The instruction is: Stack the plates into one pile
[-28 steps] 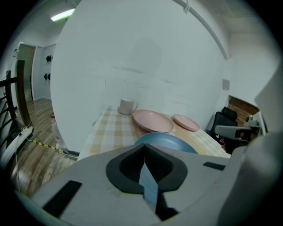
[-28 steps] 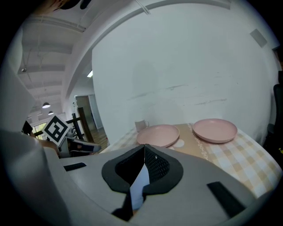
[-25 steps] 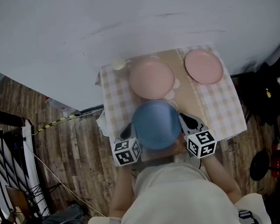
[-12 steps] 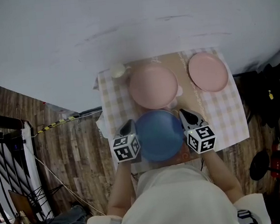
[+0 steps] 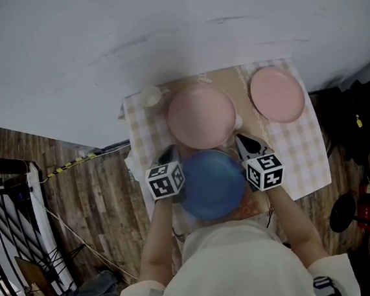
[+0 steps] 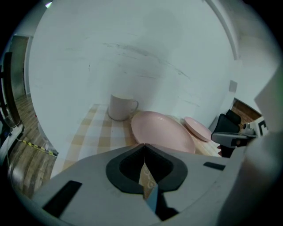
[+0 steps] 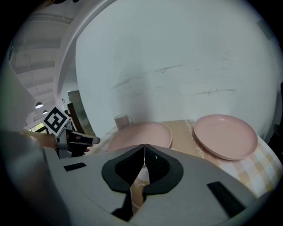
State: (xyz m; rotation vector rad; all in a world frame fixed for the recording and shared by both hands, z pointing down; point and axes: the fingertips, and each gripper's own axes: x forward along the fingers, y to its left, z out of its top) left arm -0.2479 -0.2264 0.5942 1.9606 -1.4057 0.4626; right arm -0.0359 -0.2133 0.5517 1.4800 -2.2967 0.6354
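A blue plate (image 5: 212, 184) lies near the table's front edge, between my two grippers. Just beyond it sits a large pink plate (image 5: 201, 116) (image 6: 161, 132) (image 7: 143, 132). A smaller pink plate (image 5: 277, 94) (image 7: 225, 136) is at the far right. My left gripper (image 5: 169, 153) (image 6: 144, 145) is shut and holds nothing, its tips by the blue plate's far left rim. My right gripper (image 5: 244, 141) (image 7: 144, 145) is also shut and holds nothing, by the far right rim. A blue sliver shows low behind the left jaws.
A pale mug (image 5: 151, 96) (image 6: 120, 107) stands at the table's far left corner, beside the large pink plate. The checked tablecloth (image 5: 302, 146) covers the table, which stands against a white wall. Wooden floor, cables and dark gear lie on both sides.
Both shut grippers have moved forward along the blue plate's sides toward the large pink plate. The blue plate has stayed about where it was on the table.
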